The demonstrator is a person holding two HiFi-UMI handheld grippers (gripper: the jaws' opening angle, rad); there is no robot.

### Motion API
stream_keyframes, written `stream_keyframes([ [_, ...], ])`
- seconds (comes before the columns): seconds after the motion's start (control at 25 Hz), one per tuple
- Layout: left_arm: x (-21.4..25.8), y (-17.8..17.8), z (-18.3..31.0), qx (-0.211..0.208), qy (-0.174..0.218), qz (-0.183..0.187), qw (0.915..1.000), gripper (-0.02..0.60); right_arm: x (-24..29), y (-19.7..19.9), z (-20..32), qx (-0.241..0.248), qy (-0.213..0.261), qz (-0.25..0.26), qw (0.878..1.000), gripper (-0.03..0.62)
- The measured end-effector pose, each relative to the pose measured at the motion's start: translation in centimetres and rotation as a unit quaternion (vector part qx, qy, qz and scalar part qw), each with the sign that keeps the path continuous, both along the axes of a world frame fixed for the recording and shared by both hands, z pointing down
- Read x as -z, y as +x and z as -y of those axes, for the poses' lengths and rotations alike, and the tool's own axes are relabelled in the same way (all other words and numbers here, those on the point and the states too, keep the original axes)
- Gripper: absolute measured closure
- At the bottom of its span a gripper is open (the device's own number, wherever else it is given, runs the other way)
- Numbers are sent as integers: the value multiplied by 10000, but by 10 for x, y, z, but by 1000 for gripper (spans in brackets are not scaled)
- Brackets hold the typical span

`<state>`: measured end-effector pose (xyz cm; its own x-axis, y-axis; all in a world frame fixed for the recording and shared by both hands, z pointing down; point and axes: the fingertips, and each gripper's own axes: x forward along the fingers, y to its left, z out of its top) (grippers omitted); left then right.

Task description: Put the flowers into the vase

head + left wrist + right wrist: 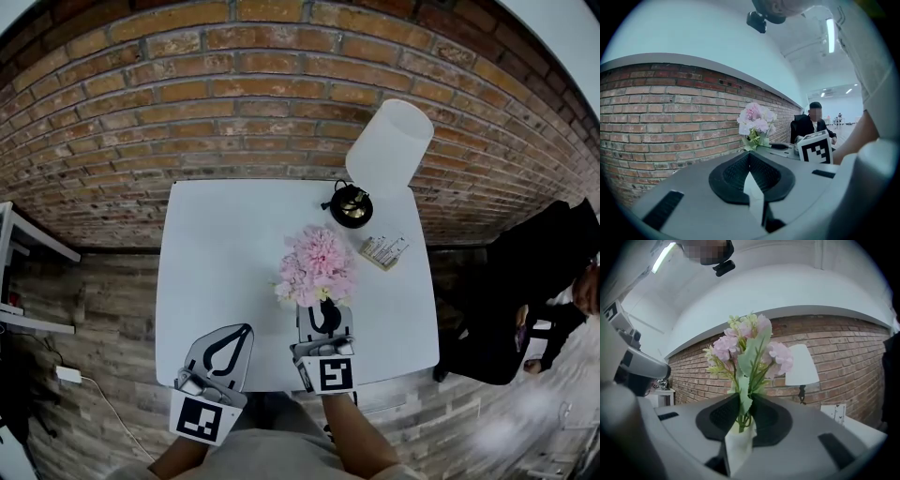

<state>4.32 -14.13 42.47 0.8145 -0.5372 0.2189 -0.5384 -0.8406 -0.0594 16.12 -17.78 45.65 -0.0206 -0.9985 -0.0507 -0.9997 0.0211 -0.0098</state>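
A bunch of pink flowers (319, 265) with pale green leaves stands upright near the middle of the white table (216, 253). Its blooms hide the vase in the head view. My right gripper (324, 314) is right in front of the bunch. In the right gripper view the flowers (749, 350) rise just past the jaws. The green stems (740, 417) pass down through a narrow gap in the right gripper (743, 398) to a white shape that I cannot identify. My left gripper (244, 330) hovers at the table's near edge, jaws together and empty (749, 153), with the flowers (755, 121) far ahead.
A lamp with a white shade (389, 145) and black base (352, 206) stands at the table's far right, a small printed card (384, 250) beside it. A brick wall runs behind. A person in black (539, 281) sits to the right of the table.
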Motion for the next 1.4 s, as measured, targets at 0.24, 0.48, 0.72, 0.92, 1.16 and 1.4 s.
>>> stream_keyframes([
  [0.24,1,0,-3,12,-17,-32,10000,578,-10,-1,-10,84,-117,70,9999,472],
  [0.48,2,-2,-9,-8,31,-34,10000,578,-19,-1,-19,226,-294,168,9992,411],
  [0.72,4,-6,-13,13,38,-86,10000,578,-16,-6,-22,554,-337,550,9964,370],
  [0.92,6,-8,-14,37,54,-119,9999,578,-19,-10,-25,606,-428,487,9961,355],
  [1.16,8,-7,-18,-7,77,-119,9999,578,-32,-8,-28,484,-622,346,9963,352],
  [1.4,9,-5,-21,-35,128,-120,9998,578,-36,-10,-28,566,-720,407,9950,349],
])
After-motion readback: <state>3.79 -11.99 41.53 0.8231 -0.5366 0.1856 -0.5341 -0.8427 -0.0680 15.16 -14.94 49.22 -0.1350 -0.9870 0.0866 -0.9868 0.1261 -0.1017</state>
